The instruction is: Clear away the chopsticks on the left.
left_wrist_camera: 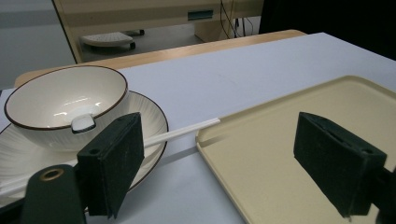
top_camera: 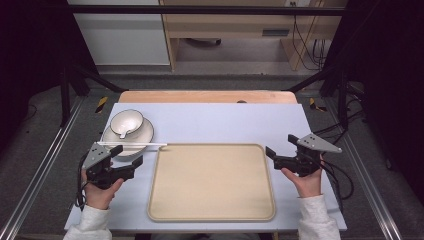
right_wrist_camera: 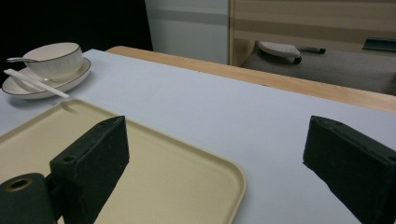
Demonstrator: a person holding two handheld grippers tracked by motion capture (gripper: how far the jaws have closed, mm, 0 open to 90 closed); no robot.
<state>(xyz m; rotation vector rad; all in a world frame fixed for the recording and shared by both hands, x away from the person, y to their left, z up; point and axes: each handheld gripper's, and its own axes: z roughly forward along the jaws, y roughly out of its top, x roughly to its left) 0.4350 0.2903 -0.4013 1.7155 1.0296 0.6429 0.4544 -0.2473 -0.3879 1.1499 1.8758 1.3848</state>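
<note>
Tray [top_camera: 212,183] sits bare; bowl [top_camera: 126,123], plate [top_camera: 143,135] and chopsticks [top_camera: 132,144] wait untouched; your 2 grippers, left gripper [top_camera: 129,155] and right gripper [top_camera: 280,145], gape empty.

You will find no lettering, label, brand mark or number to read anywhere here. The flat beige plastic tray [top_camera: 212,182] is plain, as are the white ribbed bowl with a dark rim [top_camera: 126,122] and the white ribbed plate [top_camera: 143,136] under it at the far left. The pale blue table top [top_camera: 220,122] bears no print. The black-and-yellow striped markers [top_camera: 101,104] on the floor beyond the table's far corners carry stripes, not words.
</note>
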